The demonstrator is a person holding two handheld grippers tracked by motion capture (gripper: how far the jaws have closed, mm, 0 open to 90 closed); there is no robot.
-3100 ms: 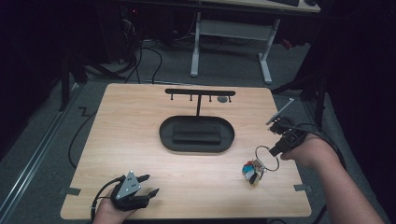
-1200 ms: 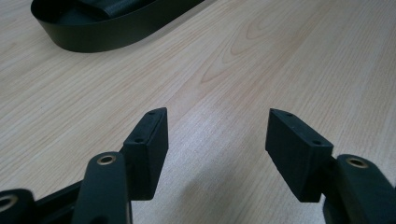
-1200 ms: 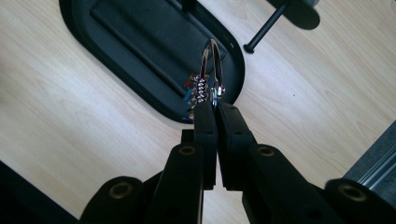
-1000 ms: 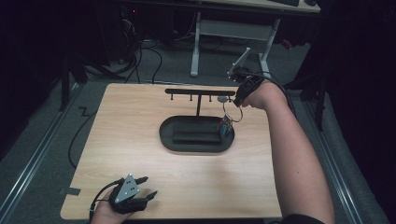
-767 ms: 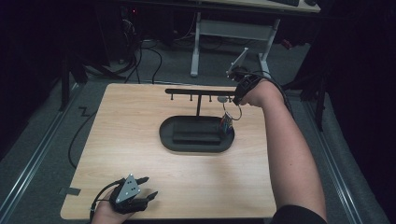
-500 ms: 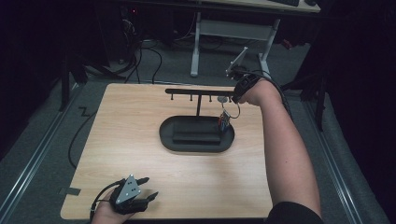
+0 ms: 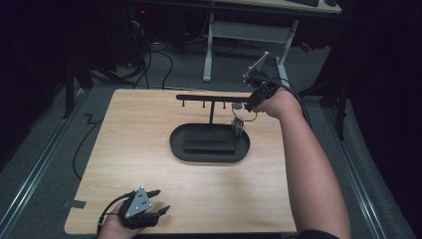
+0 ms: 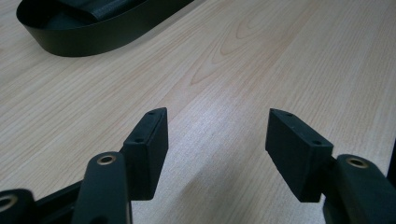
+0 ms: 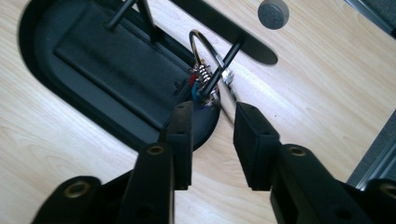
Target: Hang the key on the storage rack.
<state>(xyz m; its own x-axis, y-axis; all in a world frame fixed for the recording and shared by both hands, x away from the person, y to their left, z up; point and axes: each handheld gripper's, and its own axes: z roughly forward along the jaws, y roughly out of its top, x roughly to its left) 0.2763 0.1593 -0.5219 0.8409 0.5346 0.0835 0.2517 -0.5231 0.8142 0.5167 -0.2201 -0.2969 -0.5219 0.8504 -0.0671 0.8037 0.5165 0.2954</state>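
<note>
Dark room, one lit wooden table (image 7: 149, 149) with cables and a desk frame on the floor beyond it.

Right gripper (image 9: 210, 116) is out at the far right end of the key stand (image 7: 211, 99), a black T-shaped rack whose crossbar carries short pegs and whose post rises from an oval black tray (image 7: 209, 144). In the right gripper view the key ring (image 9: 201, 46) hangs just ahead of the jaw tips, looped over a thin black peg (image 9: 224, 63). A small spring and some red and blue bits dangle from the ring, below it and toward the tray. The jaws stand apart with a gap between them, and nothing is pinched in that gap. A slim metal piece runs from the ring back toward the right-hand pad (whether it touches that pad, I cannot tell).

Judgement: the ring looks to be hooked on the peg and carried by it, with the jaws parted so the ring can settle under its own weight. The end peg suits this arm, being the one nearest its side of the table.

Left gripper (image 7: 142, 209) sits at the near edge of the table, well apart from the stand. Its jaws are spread wide over bare wood in the left gripper view, holding nothing, with the tray's wall far ahead of it. It probably waits there to stay clear of the working arm.
</note>
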